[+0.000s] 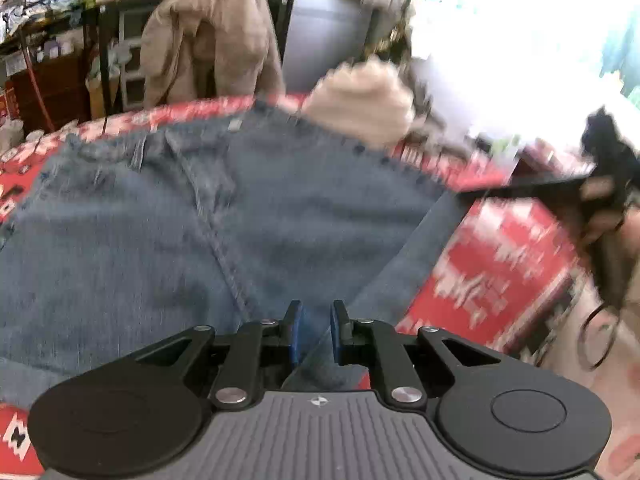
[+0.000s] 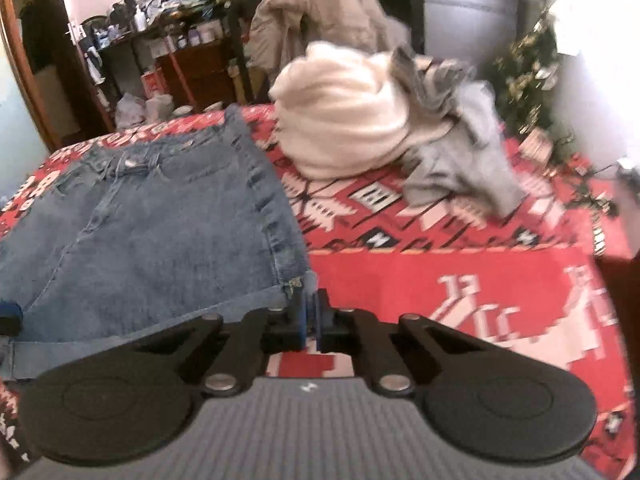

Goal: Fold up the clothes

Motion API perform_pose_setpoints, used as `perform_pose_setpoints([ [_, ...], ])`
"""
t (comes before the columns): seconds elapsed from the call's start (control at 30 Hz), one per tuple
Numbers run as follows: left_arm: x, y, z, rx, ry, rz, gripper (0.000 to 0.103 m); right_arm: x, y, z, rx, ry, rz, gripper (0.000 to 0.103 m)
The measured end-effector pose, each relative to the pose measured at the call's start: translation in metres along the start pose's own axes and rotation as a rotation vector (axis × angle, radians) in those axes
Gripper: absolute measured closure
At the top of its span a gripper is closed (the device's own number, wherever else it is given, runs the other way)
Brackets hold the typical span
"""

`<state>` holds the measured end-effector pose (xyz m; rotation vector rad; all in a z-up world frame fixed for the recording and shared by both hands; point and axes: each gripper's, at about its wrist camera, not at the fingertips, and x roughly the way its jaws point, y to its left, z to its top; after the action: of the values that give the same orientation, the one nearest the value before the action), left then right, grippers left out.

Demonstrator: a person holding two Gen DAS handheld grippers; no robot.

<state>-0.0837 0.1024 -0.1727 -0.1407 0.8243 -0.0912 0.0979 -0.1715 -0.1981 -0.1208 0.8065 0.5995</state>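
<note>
Jeans (image 2: pixel 152 232) spread on red patterned cloth (image 2: pixel 460 280) covering tabletop, waistband at far edge. Left gripper (image 1: pixel 314 332) over near part of jeans, jaws partly closed, denim fold between blue pads (image 1: pixel 297 334); firm grip hard to confirm. Right gripper (image 2: pixel 311 316) at jeans' near right corner, jaws clenched on denim edge. Cream garment (image 2: pixel 344 128) and grey garment (image 2: pixel 464 160) heaped beyond jeans, right side. Beige jacket (image 2: pixel 320 12) hangs behind.

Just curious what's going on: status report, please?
Left gripper and right gripper both pinching jeans near edge. Jeans flat on red cloth. Cream garment piled beyond, clear.
</note>
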Motion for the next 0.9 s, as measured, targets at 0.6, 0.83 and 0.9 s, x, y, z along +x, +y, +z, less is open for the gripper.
perform_pose_setpoints([
  [0.6,-0.026,0.007,-0.008,-0.027,-0.122,0.069,0.038,-0.053,0.047,-0.013,-0.110,-0.098,-0.058,0.032],
  [0.83,-0.041,0.017,-0.011,-0.074,-0.204,0.201,0.018,-0.070,0.109,-0.018,-0.180,-0.140,0.029,0.001],
  [0.9,-0.042,0.021,-0.011,-0.086,-0.192,0.278,0.017,-0.065,0.124,-0.018,-0.166,-0.103,0.043,0.001],
])
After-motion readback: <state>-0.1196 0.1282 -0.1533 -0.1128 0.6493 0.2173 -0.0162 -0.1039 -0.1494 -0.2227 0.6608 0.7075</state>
